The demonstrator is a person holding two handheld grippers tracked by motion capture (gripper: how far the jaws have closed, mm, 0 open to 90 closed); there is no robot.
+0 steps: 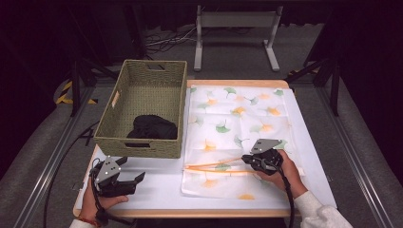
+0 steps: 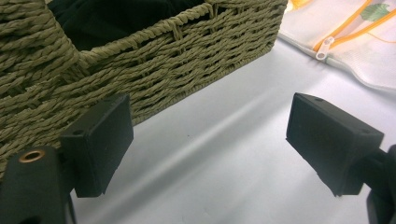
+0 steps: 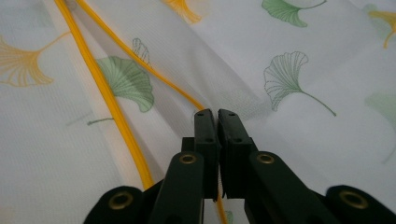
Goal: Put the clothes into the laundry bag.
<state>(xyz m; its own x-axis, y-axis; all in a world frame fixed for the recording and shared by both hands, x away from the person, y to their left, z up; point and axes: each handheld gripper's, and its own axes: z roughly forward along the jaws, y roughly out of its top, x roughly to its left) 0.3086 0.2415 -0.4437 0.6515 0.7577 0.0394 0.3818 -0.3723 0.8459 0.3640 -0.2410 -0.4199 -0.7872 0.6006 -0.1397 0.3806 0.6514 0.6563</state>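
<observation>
Mesh bag (image 1: 237, 128) edge beside basket (image 1: 145, 111)

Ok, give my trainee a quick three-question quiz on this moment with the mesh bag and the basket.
1. True or false: the right gripper has its fingers closed at the orange zipper edge of the mesh laundry bag.
2. What lies inside the woven basket? A) dark clothing B) a plate C) nothing
3. Fill in: the left gripper rests with its fingers ____.

Key: 1 true; 2 A, the dark clothing; 3 open, nothing between them.
</observation>
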